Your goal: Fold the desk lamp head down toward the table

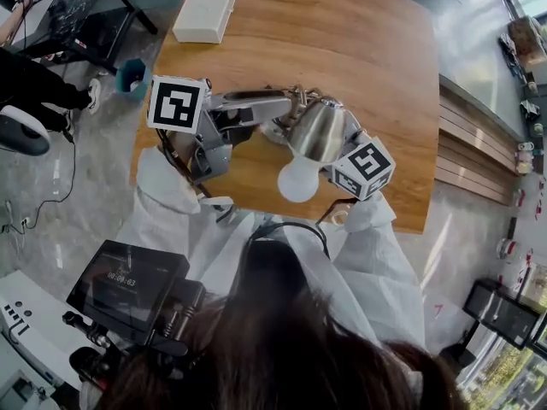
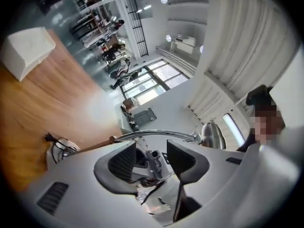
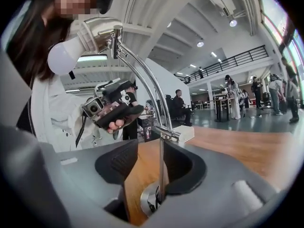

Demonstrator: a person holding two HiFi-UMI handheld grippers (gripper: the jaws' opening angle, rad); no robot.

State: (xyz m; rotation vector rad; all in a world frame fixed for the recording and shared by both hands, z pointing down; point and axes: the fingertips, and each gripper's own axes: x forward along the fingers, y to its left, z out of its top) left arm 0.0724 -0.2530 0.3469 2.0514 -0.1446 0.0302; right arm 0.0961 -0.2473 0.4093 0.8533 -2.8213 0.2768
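Observation:
The desk lamp stands on the wooden table [image 1: 385, 58], its chrome shade [image 1: 318, 129] tipped toward me with the white bulb [image 1: 298, 180] pointing off the near edge. In the left gripper view the lamp's chrome arm [image 2: 156, 135] runs just past the tips of my left gripper [image 2: 152, 148], which is open with nothing between its pads. My right gripper [image 3: 149, 151] is open too, and the lamp's upright stem [image 3: 161, 170] stands between its jaws, close to the right pad, above the round base [image 3: 151, 201]. In the head view its marker cube [image 1: 363, 167] sits right of the bulb; the shade hides its jaws.
A white box [image 1: 205, 8] lies at the table's far left corner. A teal bin [image 1: 132, 77] stands on the floor left of the table. The lamp sits near the table's front edge. Wooden steps run along the right. People stand far off in the hall.

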